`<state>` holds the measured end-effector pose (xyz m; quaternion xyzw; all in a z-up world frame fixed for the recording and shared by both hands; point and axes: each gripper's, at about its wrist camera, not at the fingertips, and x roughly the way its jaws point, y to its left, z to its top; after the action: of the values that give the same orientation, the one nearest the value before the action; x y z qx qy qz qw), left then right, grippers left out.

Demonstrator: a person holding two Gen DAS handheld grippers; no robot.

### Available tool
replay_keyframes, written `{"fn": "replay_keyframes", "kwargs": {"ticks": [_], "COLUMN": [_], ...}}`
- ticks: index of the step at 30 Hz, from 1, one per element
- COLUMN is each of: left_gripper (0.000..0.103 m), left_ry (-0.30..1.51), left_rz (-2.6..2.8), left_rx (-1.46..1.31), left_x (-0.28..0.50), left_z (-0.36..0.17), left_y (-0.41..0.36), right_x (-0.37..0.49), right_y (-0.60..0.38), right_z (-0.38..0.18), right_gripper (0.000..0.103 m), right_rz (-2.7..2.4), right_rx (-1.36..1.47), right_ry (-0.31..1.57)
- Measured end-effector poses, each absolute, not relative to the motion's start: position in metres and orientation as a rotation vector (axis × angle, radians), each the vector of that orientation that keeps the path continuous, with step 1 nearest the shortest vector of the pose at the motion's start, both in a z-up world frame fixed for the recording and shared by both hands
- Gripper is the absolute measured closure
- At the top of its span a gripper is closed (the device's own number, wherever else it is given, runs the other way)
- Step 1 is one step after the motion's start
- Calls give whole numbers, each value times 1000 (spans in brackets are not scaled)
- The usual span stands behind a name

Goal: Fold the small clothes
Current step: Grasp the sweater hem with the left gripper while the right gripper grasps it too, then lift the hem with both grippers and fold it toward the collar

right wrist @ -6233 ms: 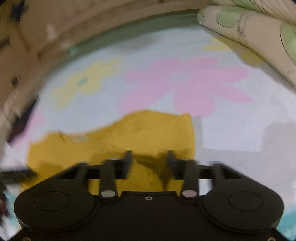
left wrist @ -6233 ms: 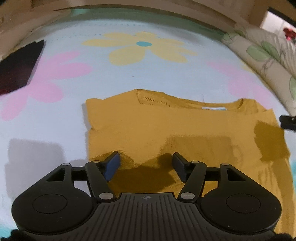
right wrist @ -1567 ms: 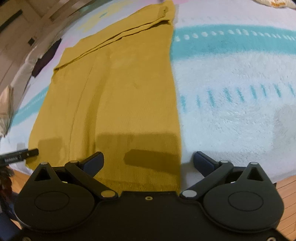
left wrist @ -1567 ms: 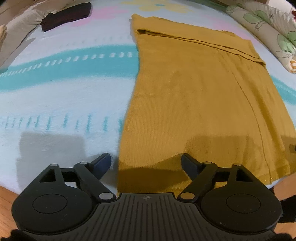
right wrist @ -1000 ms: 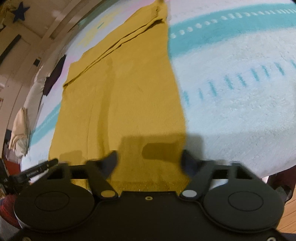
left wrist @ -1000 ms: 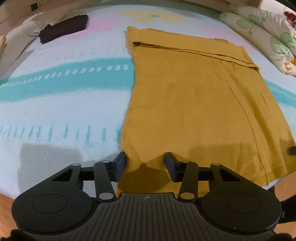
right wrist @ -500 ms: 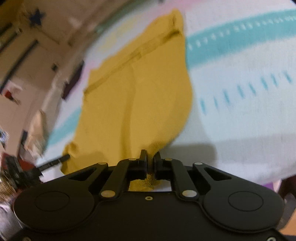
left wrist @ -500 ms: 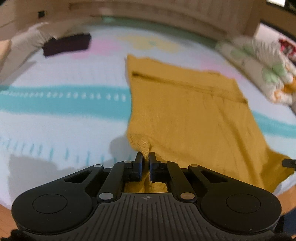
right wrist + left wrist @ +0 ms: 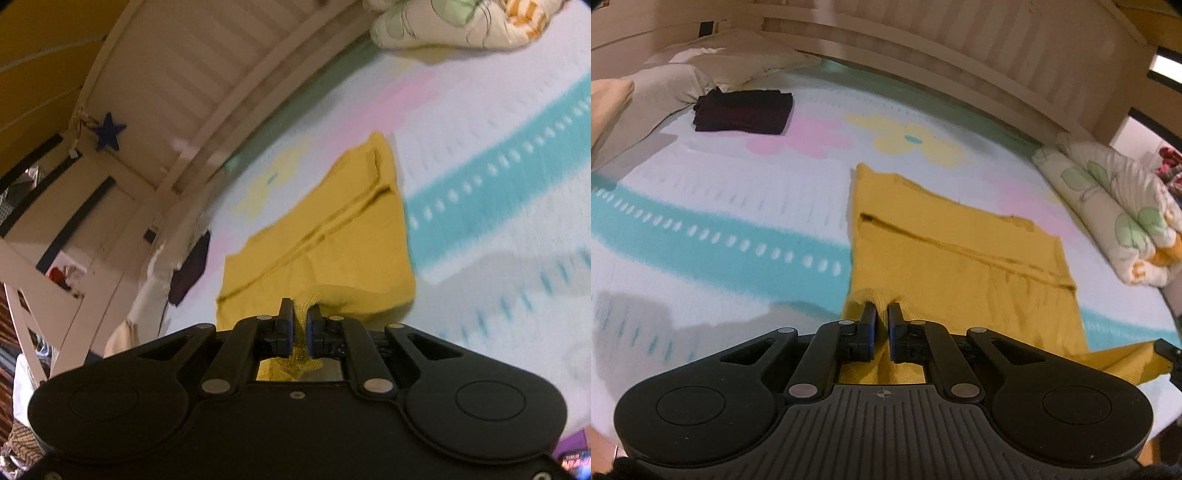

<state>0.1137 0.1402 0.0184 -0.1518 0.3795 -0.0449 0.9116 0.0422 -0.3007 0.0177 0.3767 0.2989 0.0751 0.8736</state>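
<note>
A mustard-yellow knit garment [image 9: 960, 258] lies on the flowered bed cover, its sleeves folded in across the far part. My left gripper [image 9: 881, 308] is shut on the near left corner of its hem, which is raised off the bed. The hem sags across to the right, where the tip of the other gripper [image 9: 1167, 350] shows at the frame edge. In the right wrist view the same garment [image 9: 332, 236] lies ahead, and my right gripper [image 9: 300, 314] is shut on its near right hem corner, also lifted.
A folded dark garment [image 9: 744, 110] sits at the far left of the bed beside pale pillows [image 9: 676, 77]. A rolled floral quilt [image 9: 1115, 214] lies along the right side. A slatted headboard [image 9: 960, 48] closes the far end. The bed cover [image 9: 701, 221] is bare on the left.
Both grippers closed on the near hem corners and rose, lifting the near edge off the bed. Both views have tilted up toward the headboard.
</note>
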Motion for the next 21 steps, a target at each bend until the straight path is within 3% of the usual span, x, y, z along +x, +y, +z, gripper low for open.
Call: {"fn": "replay_keyframes", "kwargs": {"ticks": [11,21], "left_gripper": [97,98], "left_ry": [740,744], "left_rz": [-97,-8], "left_rx": [-305,-297], "left_x": [200,282], "left_z": [53,39], "left_y": [132,133], "right_x": [120,211], "right_y": [-320,-331], "right_z": [48,31], "right_gripper": [88,88], "right_rz": [101,38], "right_rx": [778,764], "right_ry": [593,650]}}
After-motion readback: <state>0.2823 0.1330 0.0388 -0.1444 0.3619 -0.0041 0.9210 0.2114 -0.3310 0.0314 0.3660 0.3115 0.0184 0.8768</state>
